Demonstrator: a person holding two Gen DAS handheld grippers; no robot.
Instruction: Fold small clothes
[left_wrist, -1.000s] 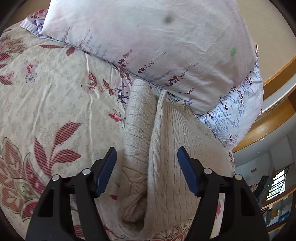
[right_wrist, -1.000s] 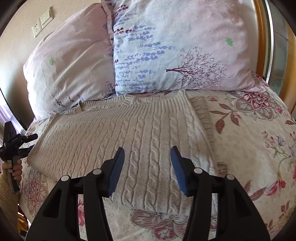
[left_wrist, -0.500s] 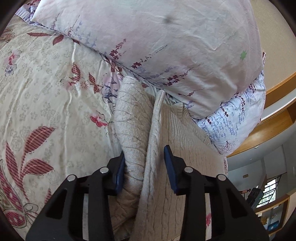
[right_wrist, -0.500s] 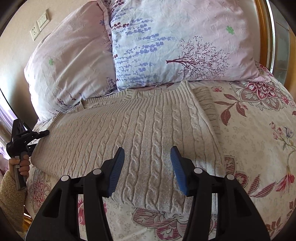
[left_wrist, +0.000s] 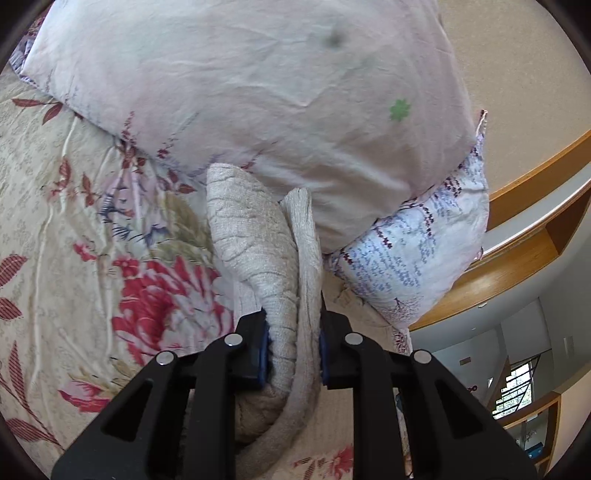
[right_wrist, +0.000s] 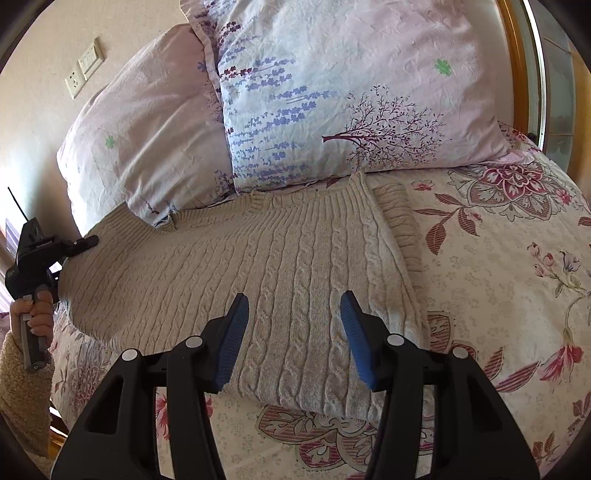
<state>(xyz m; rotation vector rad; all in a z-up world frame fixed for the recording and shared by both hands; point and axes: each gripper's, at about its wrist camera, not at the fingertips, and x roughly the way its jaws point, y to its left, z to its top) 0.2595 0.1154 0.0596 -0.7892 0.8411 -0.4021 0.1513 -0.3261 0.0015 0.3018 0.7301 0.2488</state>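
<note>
A beige cable-knit sweater lies flat on the floral bedspread, its neck toward the pillows, with its right side folded in. My left gripper is shut on the sweater's left edge and sleeve, lifting the bunched knit off the bed. In the right wrist view the left gripper shows at the sweater's far left edge, held by a hand. My right gripper is open and empty, hovering above the sweater's lower hem.
Two pale floral pillows lean against the wall behind the sweater. The floral bedspread extends right. A wooden headboard ledge runs past the pillows. Wall sockets are at the upper left.
My left gripper has closed on the sweater's left edge and sleeve and raised them. The right gripper has stayed open and drifted slightly forward over the hem.
</note>
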